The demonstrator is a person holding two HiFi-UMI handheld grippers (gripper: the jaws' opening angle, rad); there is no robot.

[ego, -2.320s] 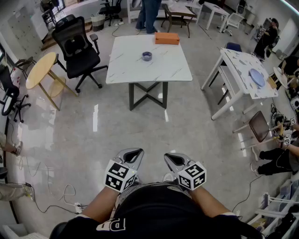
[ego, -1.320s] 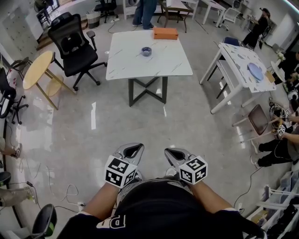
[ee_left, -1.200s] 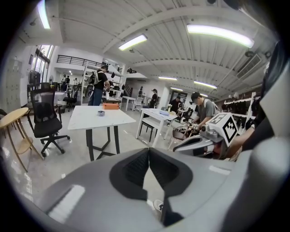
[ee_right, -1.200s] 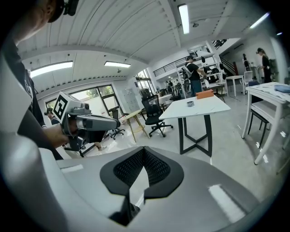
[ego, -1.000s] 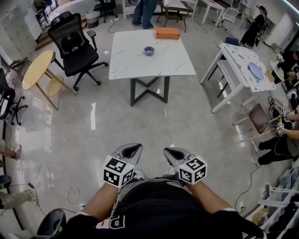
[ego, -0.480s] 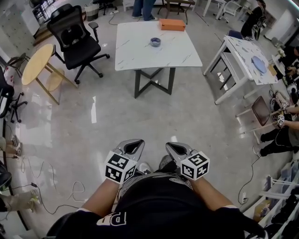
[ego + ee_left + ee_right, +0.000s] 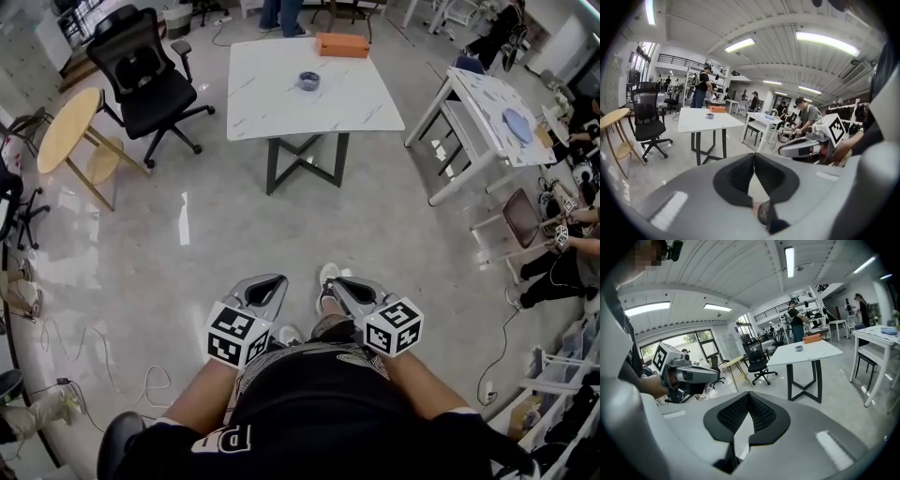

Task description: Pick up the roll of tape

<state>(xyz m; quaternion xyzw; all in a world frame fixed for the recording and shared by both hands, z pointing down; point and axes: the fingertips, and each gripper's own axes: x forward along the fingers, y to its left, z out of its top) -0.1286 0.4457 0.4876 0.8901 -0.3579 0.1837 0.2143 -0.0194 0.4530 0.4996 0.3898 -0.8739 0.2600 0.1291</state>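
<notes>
The roll of tape (image 7: 308, 81) is a small bluish ring lying on the white marble-top table (image 7: 281, 103) far ahead, with an orange box (image 7: 342, 44) behind it at the table's far edge. My left gripper (image 7: 272, 279) and right gripper (image 7: 336, 281) are held side by side close to the body, over the floor and well short of the table. Both are shut with nothing between the jaws. The tape (image 7: 709, 116) is tiny in the left gripper view, and the tape (image 7: 799, 348) is just as small in the right gripper view.
A black office chair (image 7: 150, 80) and a round wooden side table (image 7: 66, 131) stand left of the table. A white table (image 7: 487, 103) with a blue plate (image 7: 517, 122) stands to the right, with seated people beyond it. Cables (image 7: 103, 366) lie on the floor at lower left.
The view has moved a little nearer to the table, and a shoe now shows between the grippers. Both grippers stay shut in the same place by the body.
</notes>
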